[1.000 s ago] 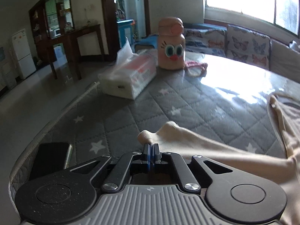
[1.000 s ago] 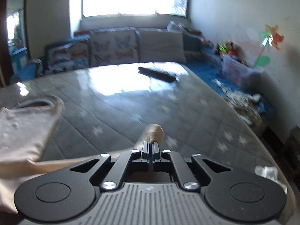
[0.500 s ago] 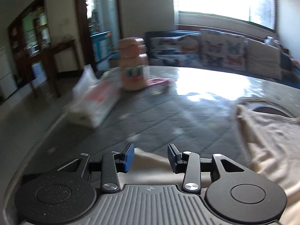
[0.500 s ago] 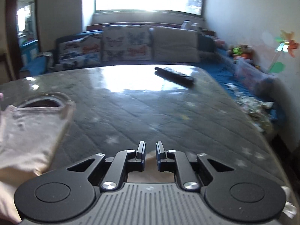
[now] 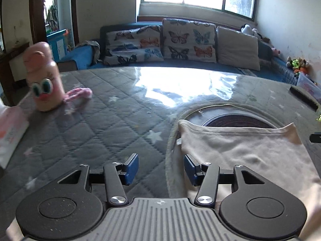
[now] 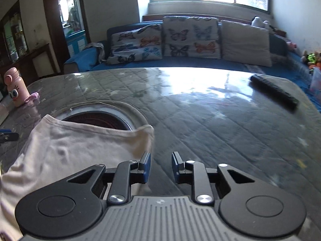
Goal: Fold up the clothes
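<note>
Both my grippers, left gripper (image 5: pixel 161 167) and right gripper (image 6: pixel 161 167), hung released; the cream garment (image 5: pixel 240 152) lay at two o'clock of my left.

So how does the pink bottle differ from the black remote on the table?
The pink bottle stands upright; the black remote lies flat. The bottle is rounded, pale pink, with cartoon eyes on it; the remote is a long, slim, dark bar. The bottle sits near the table's left edge, the remote towards the far right. Both rest on the grey quilted cover, apart from the cream garment.
</note>
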